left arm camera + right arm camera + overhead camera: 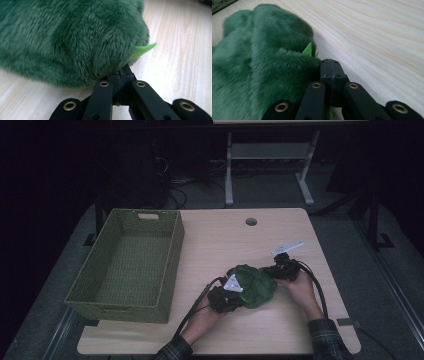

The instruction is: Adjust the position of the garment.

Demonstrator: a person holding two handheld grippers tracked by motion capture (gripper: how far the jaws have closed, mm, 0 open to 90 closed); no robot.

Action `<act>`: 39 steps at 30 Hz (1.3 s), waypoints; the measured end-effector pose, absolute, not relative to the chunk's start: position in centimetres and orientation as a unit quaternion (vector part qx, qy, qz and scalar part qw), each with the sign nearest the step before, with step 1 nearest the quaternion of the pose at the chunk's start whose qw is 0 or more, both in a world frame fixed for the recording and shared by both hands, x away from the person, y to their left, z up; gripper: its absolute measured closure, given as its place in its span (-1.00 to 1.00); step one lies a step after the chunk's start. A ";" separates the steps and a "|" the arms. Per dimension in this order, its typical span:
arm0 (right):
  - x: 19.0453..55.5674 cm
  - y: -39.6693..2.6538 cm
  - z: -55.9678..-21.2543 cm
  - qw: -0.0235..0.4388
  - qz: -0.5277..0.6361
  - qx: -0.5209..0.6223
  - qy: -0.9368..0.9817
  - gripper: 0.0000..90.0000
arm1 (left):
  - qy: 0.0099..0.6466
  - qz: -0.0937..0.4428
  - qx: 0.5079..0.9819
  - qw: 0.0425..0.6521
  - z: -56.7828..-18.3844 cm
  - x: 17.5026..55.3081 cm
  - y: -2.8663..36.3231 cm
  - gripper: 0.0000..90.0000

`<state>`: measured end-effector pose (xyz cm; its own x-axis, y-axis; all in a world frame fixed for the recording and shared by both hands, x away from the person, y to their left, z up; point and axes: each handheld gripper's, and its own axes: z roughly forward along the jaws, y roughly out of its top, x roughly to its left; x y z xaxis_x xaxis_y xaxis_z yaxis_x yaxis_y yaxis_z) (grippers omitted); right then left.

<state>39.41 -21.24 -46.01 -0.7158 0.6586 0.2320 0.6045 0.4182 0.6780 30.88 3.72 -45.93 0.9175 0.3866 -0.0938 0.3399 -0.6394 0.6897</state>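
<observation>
A dark green plush toy (256, 285) lies on the light wooden table (225, 240), right of the basket. My left gripper (242, 295) is shut at its near-left side. In the left gripper view the closed jaw tips (122, 72) vanish under the fur (75, 37), beside a light green felt spike (143, 48). My right gripper (271, 272) is shut at the toy's right side. In the right gripper view its closed tips (330, 63) rest against the plush (262, 65) near a felt spike (307, 50). Whether either pinches fur I cannot tell.
An open, empty, olive woven basket (172, 265) stands on the left part of the table, and its corner (219, 5) appears in the right gripper view. A round cable hole (251, 221) sits near the far edge. Bare tabletop stretches behind the toy.
</observation>
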 end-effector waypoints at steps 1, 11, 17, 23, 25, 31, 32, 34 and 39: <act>39.2 -21.3 -46.1 0.034 0.387 0.375 0.842 1.00 | 0.202 0.032 0.904 0.375 -45.9 31.0 3.9 0.99; 37.4 -21.6 -45.8 0.035 0.382 0.367 0.848 1.00 | 0.229 0.041 0.894 0.382 -45.5 32.2 6.0 0.99; 36.4 -21.7 -45.7 0.032 0.377 0.360 0.852 1.00 | 0.236 0.047 0.892 0.384 -45.4 32.9 7.1 0.99; 35.2 -21.6 -45.8 0.032 0.375 0.352 0.857 1.00 | 0.238 0.051 0.892 0.382 -45.6 33.3 7.5 0.99; 34.8 -21.6 -45.7 0.027 0.374 0.353 0.857 1.00 | 0.236 0.054 0.894 0.376 -45.6 33.5 7.7 0.99; 33.6 -22.1 -45.6 0.043 0.381 0.352 0.854 0.87 | 0.240 0.054 0.892 0.378 -45.6 33.8 8.3 0.98; 33.4 -22.4 -45.5 0.048 0.384 0.353 0.852 0.82 | 0.239 0.054 0.894 0.374 -45.5 33.8 8.4 0.96; 33.0 -22.9 -45.4 0.066 0.388 0.364 0.844 0.65 | 0.239 0.055 0.894 0.375 -45.4 33.9 8.7 0.93; 31.9 -24.9 -45.5 0.111 0.388 0.392 0.827 0.11 | 0.234 0.052 0.898 0.368 -45.1 33.8 9.1 0.67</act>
